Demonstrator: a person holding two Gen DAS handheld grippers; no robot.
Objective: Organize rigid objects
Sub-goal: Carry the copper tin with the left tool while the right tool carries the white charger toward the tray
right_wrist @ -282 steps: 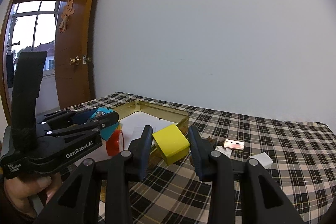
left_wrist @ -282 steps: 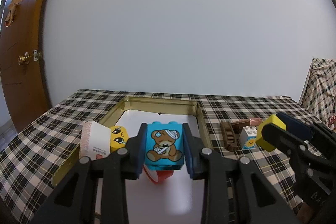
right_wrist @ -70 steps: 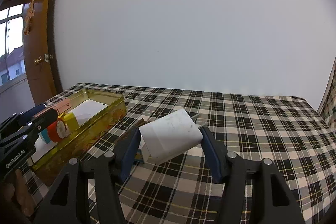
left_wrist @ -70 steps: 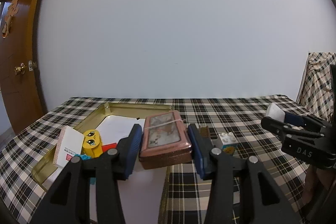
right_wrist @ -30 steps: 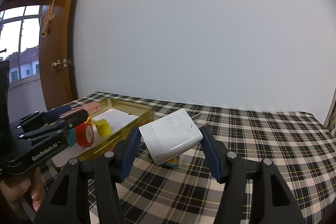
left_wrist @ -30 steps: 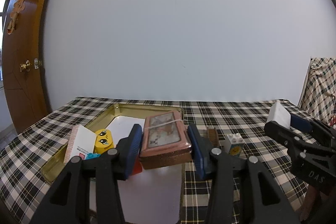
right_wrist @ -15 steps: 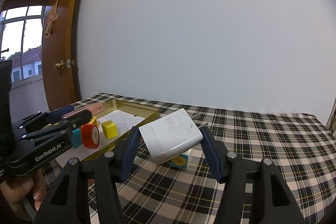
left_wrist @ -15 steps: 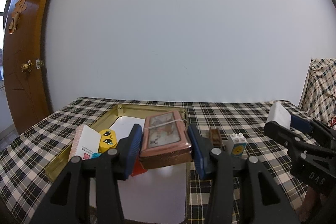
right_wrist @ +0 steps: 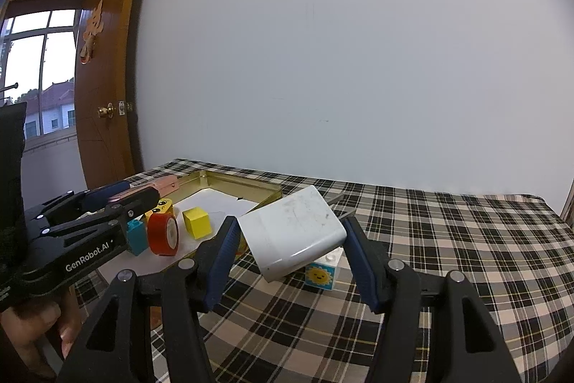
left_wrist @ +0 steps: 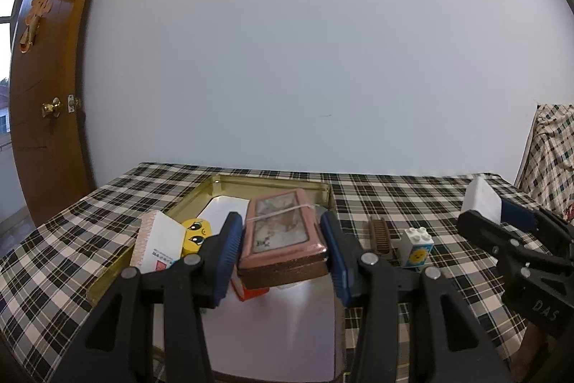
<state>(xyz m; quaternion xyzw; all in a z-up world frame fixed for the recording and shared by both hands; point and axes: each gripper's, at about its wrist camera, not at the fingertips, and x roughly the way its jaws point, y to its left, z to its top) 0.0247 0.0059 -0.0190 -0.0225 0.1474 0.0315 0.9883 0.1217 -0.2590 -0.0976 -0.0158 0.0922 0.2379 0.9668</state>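
Observation:
My left gripper (left_wrist: 281, 239) is shut on a flat copper-pink tin (left_wrist: 281, 234), held level above the near part of the gold tray (left_wrist: 272, 182). In the right wrist view the same gripper (right_wrist: 143, 194) reaches in from the left over the gold tray (right_wrist: 262, 187). My right gripper (right_wrist: 292, 246) is shut on a white charger block (right_wrist: 292, 232), tilted, above the checked cloth right of the tray. The white block (left_wrist: 480, 201) also shows at the right edge of the left wrist view.
In the tray lie a pink-edged white box (left_wrist: 158, 241), a yellow face brick (left_wrist: 195, 234), a red tape roll (right_wrist: 163, 234), a yellow cube (right_wrist: 196, 222) and a blue brick (right_wrist: 138, 236). A brown comb (left_wrist: 380, 236) and a white sun brick (left_wrist: 416, 246) stand on the cloth.
Both views have shifted slightly to the left relative to the table over the last second; the tray and its contents sit further right in frame. Both grips are unchanged.

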